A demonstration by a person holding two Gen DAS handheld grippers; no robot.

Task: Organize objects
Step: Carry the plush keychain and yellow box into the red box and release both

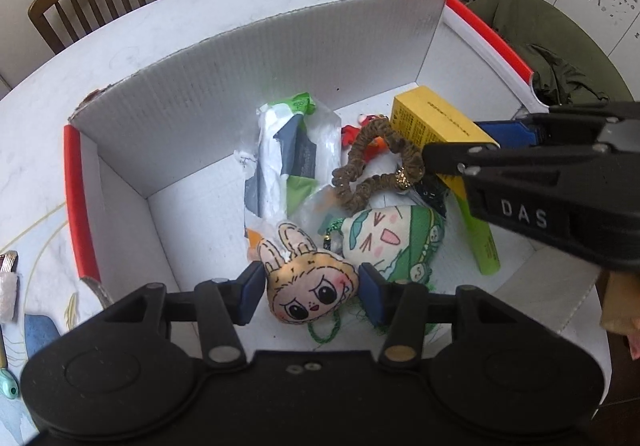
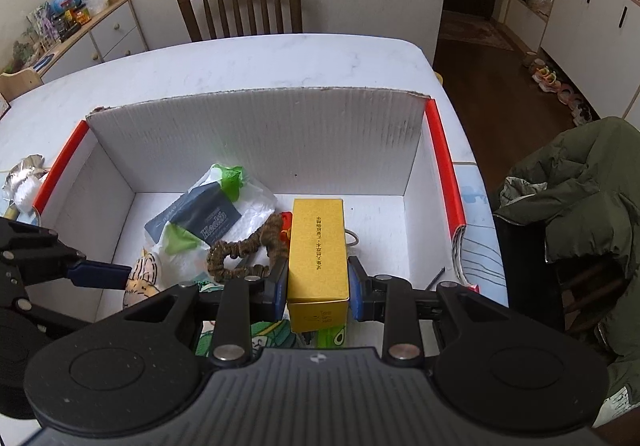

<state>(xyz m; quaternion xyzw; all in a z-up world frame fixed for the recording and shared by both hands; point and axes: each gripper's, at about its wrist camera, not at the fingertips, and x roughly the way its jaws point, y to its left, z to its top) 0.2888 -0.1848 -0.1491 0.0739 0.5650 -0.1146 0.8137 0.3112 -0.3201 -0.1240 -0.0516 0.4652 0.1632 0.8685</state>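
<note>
A white cardboard box (image 1: 192, 113) (image 2: 256, 137) with red-trimmed side rims stands open on the table. Near its front lies a bunny-face plush (image 1: 310, 288) (image 2: 140, 278), and my left gripper (image 1: 312, 292) has a blue pad pressed on each side of it. My right gripper (image 2: 318, 286) (image 1: 472, 143) is shut on the near end of a yellow carton (image 2: 318, 250) (image 1: 436, 117). A brown scrunchie (image 1: 376, 165) (image 2: 240, 254), a green cartoon pouch (image 1: 392, 242), a white-and-green plastic packet (image 1: 288, 157) (image 2: 204, 217) and a green tube (image 1: 484, 246) also lie inside.
The box sits on a white table (image 2: 280, 57) with a wooden chair (image 2: 240, 1) behind it. A green jacket (image 2: 580, 205) hangs over a chair at the right. A foil wrapper (image 2: 24, 173) and small items lie on the table left of the box.
</note>
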